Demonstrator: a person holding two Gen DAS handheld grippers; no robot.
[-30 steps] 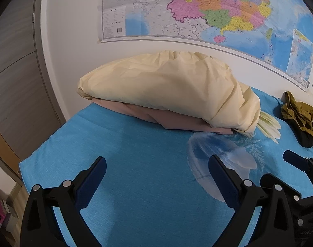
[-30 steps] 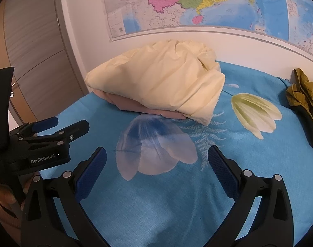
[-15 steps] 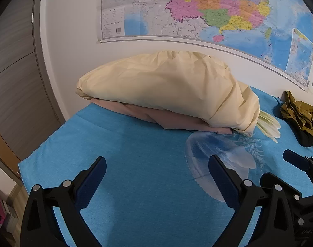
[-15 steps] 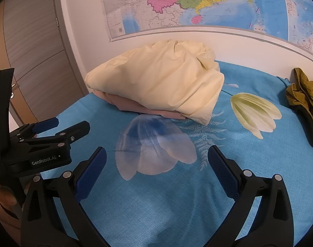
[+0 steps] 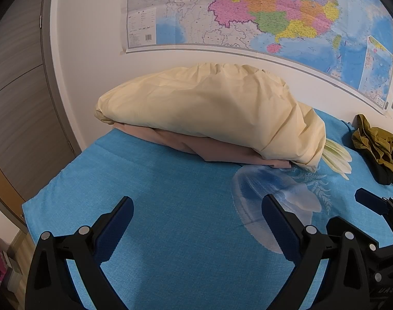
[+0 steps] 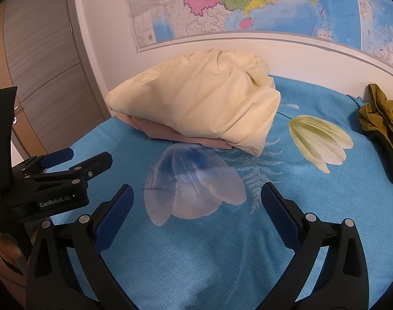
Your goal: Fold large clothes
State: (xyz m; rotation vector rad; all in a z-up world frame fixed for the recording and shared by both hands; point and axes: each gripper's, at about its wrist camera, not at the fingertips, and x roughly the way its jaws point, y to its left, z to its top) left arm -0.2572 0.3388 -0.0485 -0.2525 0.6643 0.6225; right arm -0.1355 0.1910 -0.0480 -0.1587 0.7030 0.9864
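Note:
A folded pale yellow cloth (image 5: pixel 211 108) lies on a folded pink cloth (image 5: pixel 217 149) at the far side of the blue bed cover (image 5: pixel 170 206), against the wall. The stack also shows in the right wrist view, yellow (image 6: pixel 204 103) over pink (image 6: pixel 160 130). A crumpled olive garment (image 5: pixel 377 142) lies at the right on something dark; it also shows in the right wrist view (image 6: pixel 379 111). My left gripper (image 5: pixel 196 214) is open and empty above the cover, short of the stack. My right gripper (image 6: pixel 196 201) is open and empty beside it.
A large wall map (image 5: pixel 248 13) hangs behind the bed. A wooden wardrobe door (image 5: pixel 18 103) stands at the left past the bed's edge. The cover carries printed flowers (image 6: pixel 320 139). The left gripper's body (image 6: pixel 54 183) shows at the left of the right wrist view.
Both grippers have hardly moved; the views have shifted only very slightly. Nothing was taken hold of or let go.

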